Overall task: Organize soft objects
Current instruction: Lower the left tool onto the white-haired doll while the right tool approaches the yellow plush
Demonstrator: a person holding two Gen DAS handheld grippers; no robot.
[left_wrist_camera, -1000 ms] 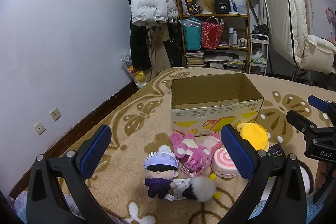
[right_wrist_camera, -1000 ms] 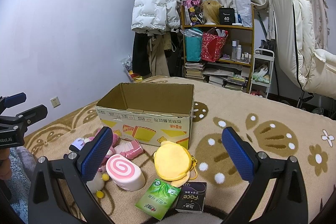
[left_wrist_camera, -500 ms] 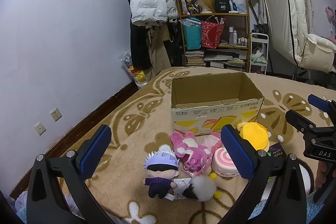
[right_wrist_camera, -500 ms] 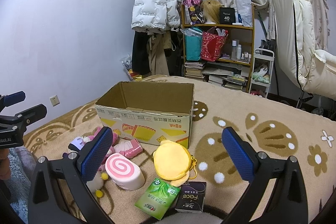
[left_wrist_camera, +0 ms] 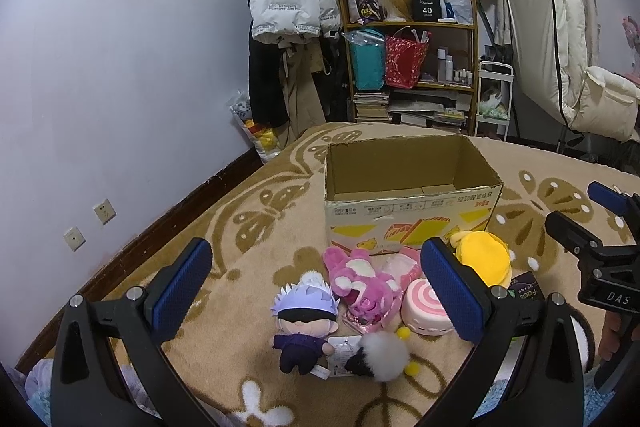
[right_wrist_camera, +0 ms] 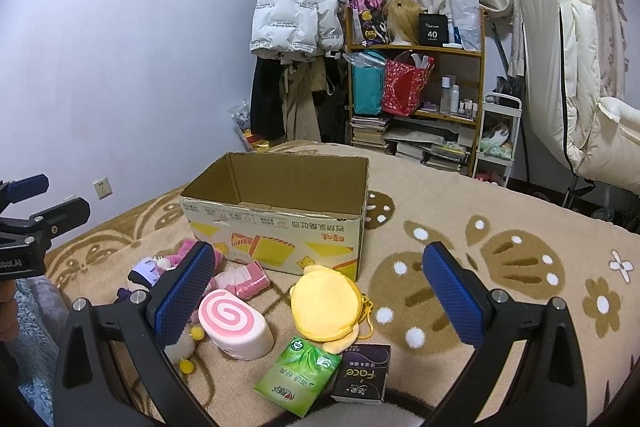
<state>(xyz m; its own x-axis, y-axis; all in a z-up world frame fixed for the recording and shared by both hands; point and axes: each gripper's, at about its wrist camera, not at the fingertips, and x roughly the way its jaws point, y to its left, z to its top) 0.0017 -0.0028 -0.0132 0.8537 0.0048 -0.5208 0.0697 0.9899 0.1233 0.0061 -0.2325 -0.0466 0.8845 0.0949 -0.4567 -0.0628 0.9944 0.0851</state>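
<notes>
An open cardboard box (left_wrist_camera: pixel 408 211) (right_wrist_camera: pixel 280 227) stands on the beige blanket. In front of it lie soft toys: a white-haired doll (left_wrist_camera: pixel 304 319), a pink plush (left_wrist_camera: pixel 360 283) (right_wrist_camera: pixel 188 255), a pink swirl roll cushion (left_wrist_camera: pixel 424 311) (right_wrist_camera: pixel 234 323), a yellow round pouch (left_wrist_camera: pixel 482 261) (right_wrist_camera: pixel 324 307) and a white-black pompom toy (left_wrist_camera: pixel 380 355). My left gripper (left_wrist_camera: pixel 316 295) hovers open above the doll and pink plush. Open as well, my right gripper (right_wrist_camera: pixel 320 303) hangs over the yellow pouch. Nothing is held.
A green tissue pack (right_wrist_camera: pixel 298 367) and a dark "Face" pack (right_wrist_camera: pixel 362 373) lie near the front. Behind the bed stand a cluttered shelf (left_wrist_camera: pixel 412 67), hanging coats (left_wrist_camera: pixel 288 11) and a cream chair (right_wrist_camera: pixel 580 75). The wall (left_wrist_camera: pixel 100 67) runs along the left.
</notes>
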